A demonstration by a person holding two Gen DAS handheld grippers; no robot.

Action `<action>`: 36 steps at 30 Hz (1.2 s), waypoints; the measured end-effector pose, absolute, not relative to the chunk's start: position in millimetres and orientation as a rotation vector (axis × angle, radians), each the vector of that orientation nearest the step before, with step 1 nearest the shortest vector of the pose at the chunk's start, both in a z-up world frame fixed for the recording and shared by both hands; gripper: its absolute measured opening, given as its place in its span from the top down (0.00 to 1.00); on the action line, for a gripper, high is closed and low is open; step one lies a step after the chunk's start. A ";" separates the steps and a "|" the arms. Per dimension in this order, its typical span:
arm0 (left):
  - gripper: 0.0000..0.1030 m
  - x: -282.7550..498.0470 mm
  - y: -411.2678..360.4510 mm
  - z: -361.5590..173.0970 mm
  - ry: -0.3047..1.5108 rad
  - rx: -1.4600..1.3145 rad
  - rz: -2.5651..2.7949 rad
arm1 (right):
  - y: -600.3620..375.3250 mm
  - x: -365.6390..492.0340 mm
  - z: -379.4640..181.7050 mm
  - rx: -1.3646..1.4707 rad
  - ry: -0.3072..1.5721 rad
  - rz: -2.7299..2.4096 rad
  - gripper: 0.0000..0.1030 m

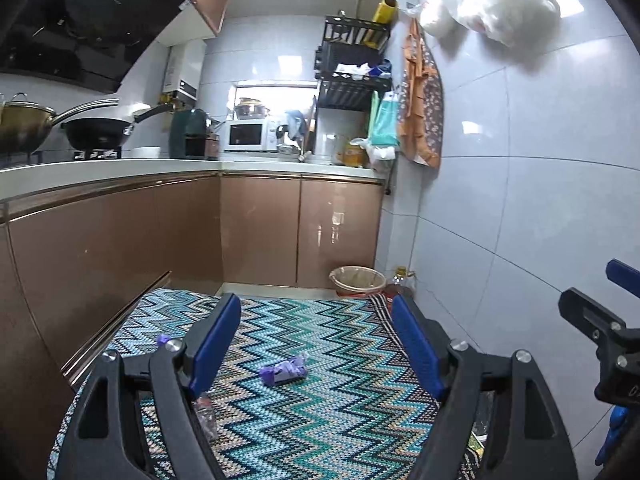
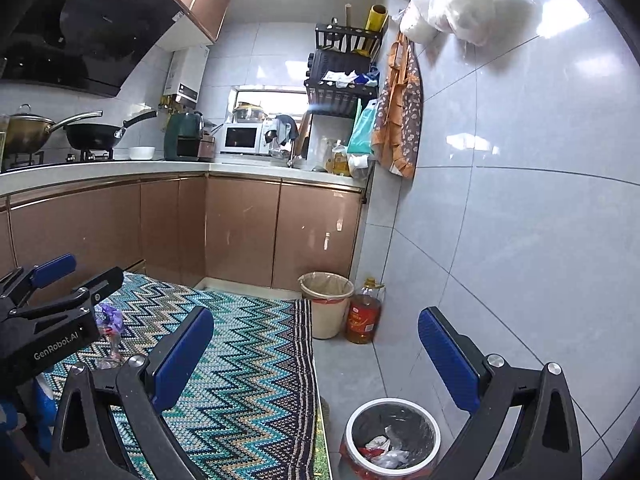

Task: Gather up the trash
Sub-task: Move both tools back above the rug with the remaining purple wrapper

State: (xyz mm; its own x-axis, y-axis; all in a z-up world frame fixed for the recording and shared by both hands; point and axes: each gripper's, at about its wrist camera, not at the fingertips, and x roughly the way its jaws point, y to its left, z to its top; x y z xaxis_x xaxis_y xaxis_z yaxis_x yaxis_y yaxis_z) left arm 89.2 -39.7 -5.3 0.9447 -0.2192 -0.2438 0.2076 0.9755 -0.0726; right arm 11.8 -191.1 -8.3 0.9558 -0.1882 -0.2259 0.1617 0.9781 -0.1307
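Left wrist view: left gripper (image 1: 316, 344) at bottom centre, fingers (image 1: 216, 340) spread apart, nothing btwn the pads. Purple wrapper (image 1: 283, 370) lies on the zigzag rug (image 1: 320, 420), centre-low in frame, in the gap btwn the two fingers but apart from both, a bit nearer the left-frame one. Smaller purple scrap (image 1: 163, 339) on rug just left of that finger. Clear crumpled plastic bottle (image 1: 206, 416) at lower left, partly hidden behind the finger arm. Beige waste bin (image 1: 357, 282) w/ liner stands beyond the rug's far edge, by the cabinet base. Right gripper's side shows at right edge (image 1: 600, 320).

Right wrist view: right gripper (image 2: 316, 344) bottom centre, fingers (image 2: 182, 352) released, wide, holding nothing. Round bin w/ dark liner (image 2: 394, 440) at bottom, btwn the fingers in frame, crumpled trash inside; sits on floor tile just right of rug (image 2: 248, 360). Beige bin (image 2: 327, 304) mid-frame, oil bottle (image 2: 363, 312) touching or just beside it, can't tell which. Left gripper at left edge (image 2: 52, 288); purple scrap (image 2: 110, 314) and clear bottle (image 2: 110, 344) on rug just right of it, well left of the right fingers.
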 end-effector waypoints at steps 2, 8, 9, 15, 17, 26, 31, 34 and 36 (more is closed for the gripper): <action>0.26 85.8 -38.5 -4.7 0.251 -0.046 -0.211 | -190.6 8.2 -8.6 -0.109 0.229 -0.187 0.00; 0.25 78.4 -43.1 -4.6 0.262 -0.017 -0.227 | -193.3 -0.1 -7.1 -0.088 0.211 -0.204 0.00; 0.26 76.7 -44.7 -4.7 0.258 -0.007 -0.226 | -194.3 -1.8 -7.1 -0.086 0.206 -0.209 0.00; 0.26 71.4 -48.1 -3.9 0.250 0.003 -0.236 | -196.4 -7.0 -6.5 -0.088 0.193 -0.245 0.00; 0.25 70.8 -48.5 -3.3 0.249 0.006 -0.237 | -197.2 -8.0 -6.9 -0.088 0.192 -0.252 0.00; 0.25 72.7 -47.6 -3.6 0.277 0.010 -0.238 | -199.2 -10.9 -7.1 -0.089 0.186 -0.265 0.00; 0.25 68.1 -48.7 -4.7 0.263 0.016 -0.223 | -198.0 -12.7 -6.9 -0.090 0.181 -0.266 0.00; 0.25 65.6 -48.1 -4.5 0.254 0.013 -0.215 | -198.6 -13.5 -7.4 -0.091 0.180 -0.269 0.00; 0.25 64.7 -46.5 -3.9 0.248 0.007 -0.209 | -198.9 -13.8 -7.3 -0.091 0.178 -0.268 0.00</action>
State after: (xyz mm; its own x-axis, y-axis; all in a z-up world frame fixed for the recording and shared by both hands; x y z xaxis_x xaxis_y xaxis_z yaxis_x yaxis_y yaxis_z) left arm 64.7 -46.5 -3.9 0.9479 -0.2044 -0.2444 0.2062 0.9783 -0.0185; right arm -13.8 -198.9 -7.3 0.9489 -0.2706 -0.1626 0.2546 0.9604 -0.1128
